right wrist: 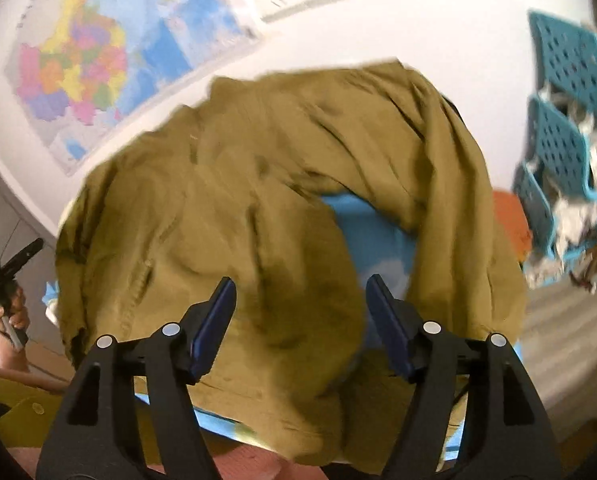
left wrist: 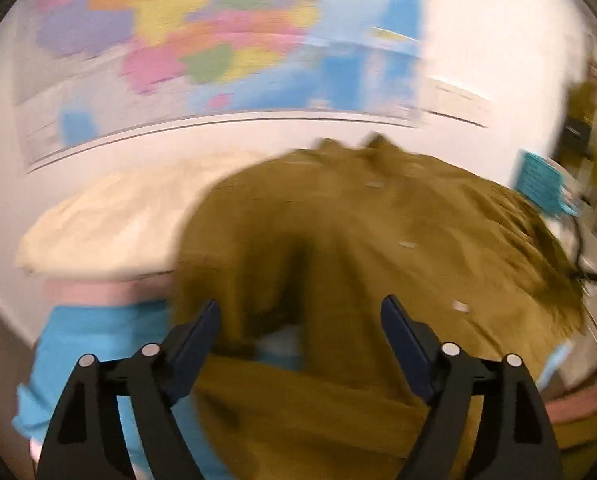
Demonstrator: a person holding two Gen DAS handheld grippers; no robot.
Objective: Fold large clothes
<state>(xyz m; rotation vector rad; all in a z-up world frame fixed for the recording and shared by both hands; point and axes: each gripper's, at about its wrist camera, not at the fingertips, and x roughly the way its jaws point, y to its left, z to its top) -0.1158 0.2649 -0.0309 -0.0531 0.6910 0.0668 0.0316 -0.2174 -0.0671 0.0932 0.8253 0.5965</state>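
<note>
Both tools stand open and hold nothing: the left tool [left wrist: 300,334] and the right tool [right wrist: 300,312] hover above the shirt [right wrist: 258,184], pads clear of the cloth. The shirt lies rumpled across the blue surface [right wrist: 372,232], with an opening near the right edge where the surface shows through.

Risk: a grasp taken on a bunched ridge may catch several layers (folding then locks in the creases). Cloth overhanging the near edge may slide off.

Hidden: sleeves, hem and collar cannot be told apart. The left view is motion-blurred; the surface's far edge is covered.
</note>
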